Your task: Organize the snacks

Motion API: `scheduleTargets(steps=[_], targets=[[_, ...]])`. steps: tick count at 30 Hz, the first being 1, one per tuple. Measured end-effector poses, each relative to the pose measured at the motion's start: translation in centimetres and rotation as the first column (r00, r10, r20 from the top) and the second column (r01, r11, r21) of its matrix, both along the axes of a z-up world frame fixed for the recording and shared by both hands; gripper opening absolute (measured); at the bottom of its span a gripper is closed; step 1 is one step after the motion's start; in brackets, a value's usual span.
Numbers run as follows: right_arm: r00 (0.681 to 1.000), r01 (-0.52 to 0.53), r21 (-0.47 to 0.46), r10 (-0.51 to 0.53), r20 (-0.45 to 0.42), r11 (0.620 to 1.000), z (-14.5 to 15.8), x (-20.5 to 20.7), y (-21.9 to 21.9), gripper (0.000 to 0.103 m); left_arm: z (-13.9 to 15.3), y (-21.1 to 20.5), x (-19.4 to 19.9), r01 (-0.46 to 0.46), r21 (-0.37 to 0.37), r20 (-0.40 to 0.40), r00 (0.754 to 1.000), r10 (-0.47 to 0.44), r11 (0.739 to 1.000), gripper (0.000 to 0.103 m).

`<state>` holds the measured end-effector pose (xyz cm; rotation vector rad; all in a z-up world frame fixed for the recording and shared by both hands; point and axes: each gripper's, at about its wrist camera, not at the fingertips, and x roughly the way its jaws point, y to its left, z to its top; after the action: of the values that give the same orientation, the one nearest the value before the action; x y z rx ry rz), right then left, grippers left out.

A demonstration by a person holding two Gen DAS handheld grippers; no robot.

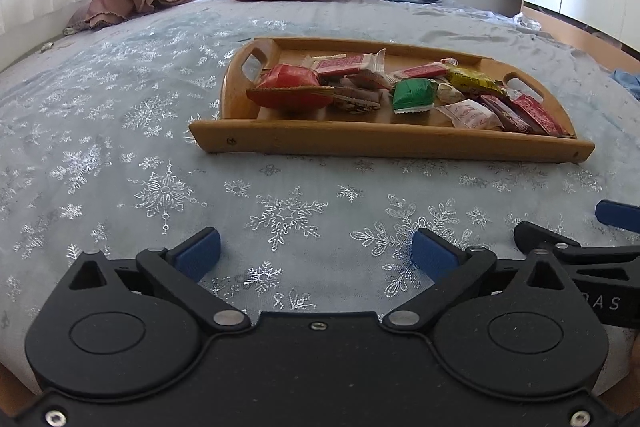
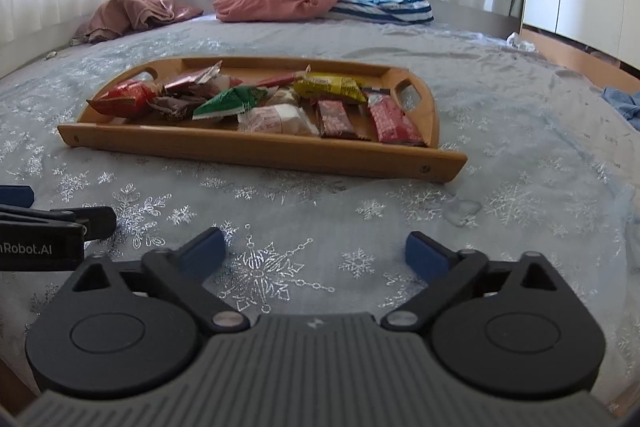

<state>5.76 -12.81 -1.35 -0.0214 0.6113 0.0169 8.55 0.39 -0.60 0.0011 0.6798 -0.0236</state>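
Snacks (image 1: pixel 412 95) all lie heaped in the wooden tray (image 1: pixel 384 143) mid-bed, none on the snowflake cover (image 1: pixel 168 187). Left tool (image 1: pixel 316 253) and right tool (image 2: pixel 314 253) spread wide, empty, low at the bed's near edge. Fits gathering done, or sorting within the tray pending; cannot tell which.
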Motion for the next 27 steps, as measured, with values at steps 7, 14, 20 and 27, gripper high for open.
scheduleTargets(steps=[7,14,20,27], targets=[[1.0,0.004,-0.01,-0.004,-0.008,1.0,-0.21,0.27,0.27,0.103,-0.32,0.23,0.15,0.015,-0.007,0.008,1.0,-0.015,1.0,0.103],[1.0,0.003,-0.015,-0.004,-0.021,1.0,-0.28,0.52,0.38,0.103,-0.36,0.33,0.09,0.02,-0.006,0.008,1.0,-0.02,1.0,0.103],[1.0,0.003,-0.016,-0.004,-0.024,1.0,-0.28,0.56,0.4,0.103,-0.32,0.19,0.18,0.02,0.002,0.0,1.0,-0.02,1.0,0.103],[1.0,0.004,-0.017,-0.004,-0.023,1.0,-0.28,0.54,0.41,0.103,-0.31,0.23,0.3,0.019,-0.001,-0.005,1.0,-0.019,1.0,0.103]])
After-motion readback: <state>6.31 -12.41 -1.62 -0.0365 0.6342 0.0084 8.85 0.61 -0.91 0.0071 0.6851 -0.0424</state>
